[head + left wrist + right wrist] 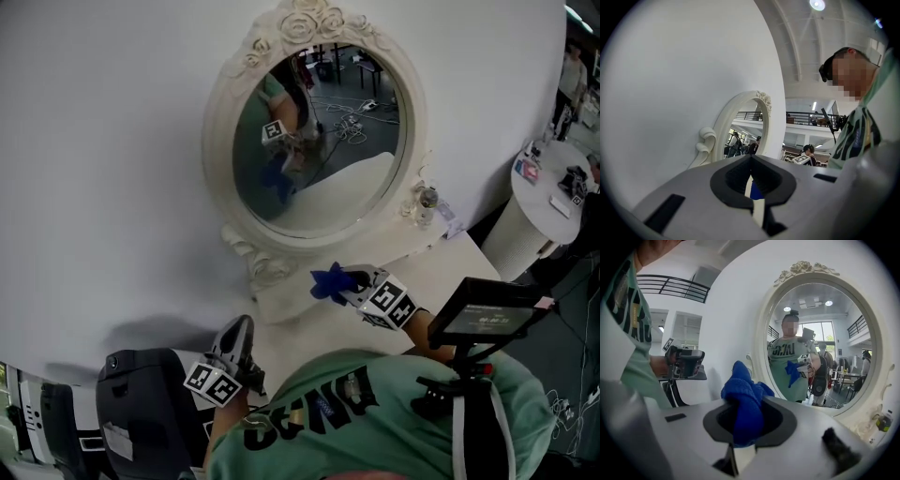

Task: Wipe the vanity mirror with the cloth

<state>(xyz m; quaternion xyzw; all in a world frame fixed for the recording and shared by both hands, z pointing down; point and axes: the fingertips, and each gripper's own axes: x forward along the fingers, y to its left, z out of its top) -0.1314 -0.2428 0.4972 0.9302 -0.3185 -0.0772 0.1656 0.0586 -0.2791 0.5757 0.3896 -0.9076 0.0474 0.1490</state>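
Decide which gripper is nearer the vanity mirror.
Right. The right gripper, holding the blue cloth, sits just below the vanity mirror; the left gripper is farther back, nearer the camera.

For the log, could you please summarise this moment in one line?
right gripper shut on cloth; left gripper shut, empty; cloth off mirror

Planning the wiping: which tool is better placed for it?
Right. The right tool is shut on the fluffy blue cloth near the oval white-framed mirror; the left tool is shut and empty.
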